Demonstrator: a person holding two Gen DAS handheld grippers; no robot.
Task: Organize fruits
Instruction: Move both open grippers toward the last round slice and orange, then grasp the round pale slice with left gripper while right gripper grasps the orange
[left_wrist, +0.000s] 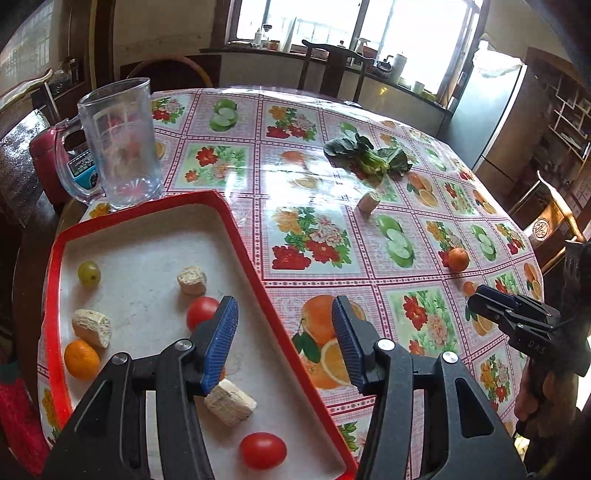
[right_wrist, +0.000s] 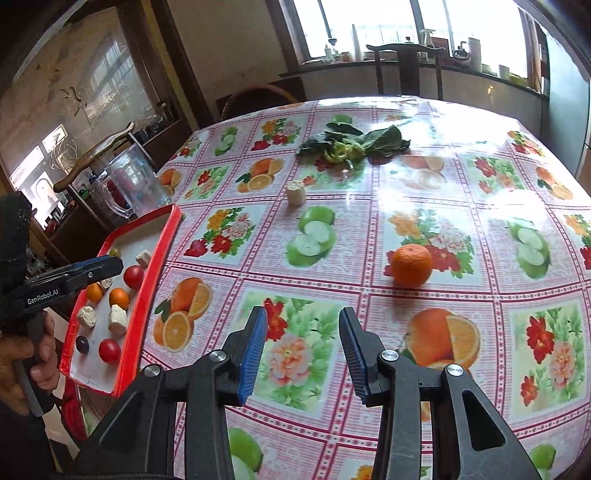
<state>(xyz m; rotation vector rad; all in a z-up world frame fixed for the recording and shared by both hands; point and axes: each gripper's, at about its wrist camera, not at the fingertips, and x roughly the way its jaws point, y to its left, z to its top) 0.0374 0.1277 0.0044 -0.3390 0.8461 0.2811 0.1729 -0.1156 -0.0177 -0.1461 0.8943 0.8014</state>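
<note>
A red-rimmed tray (left_wrist: 243, 236) (right_wrist: 162, 254) at the table's left holds two tomatoes (left_wrist: 263, 450), oranges (left_wrist: 81, 359), a green grape (left_wrist: 89, 273) and pale chunks (left_wrist: 230, 402). My left gripper (left_wrist: 284, 332) is open and empty over the tray's right rim. An orange (right_wrist: 412, 265) (left_wrist: 458, 259) lies on the tablecloth, ahead and right of my right gripper (right_wrist: 303, 332), which is open and empty. A pale chunk (right_wrist: 296, 192) (left_wrist: 369, 201) lies farther back on the cloth.
A clear glass mug (left_wrist: 122, 144) stands behind the tray. A leafy green vegetable (right_wrist: 351, 144) (left_wrist: 365, 155) lies at the far middle. Chairs surround the round table with the floral cloth (right_wrist: 369, 221).
</note>
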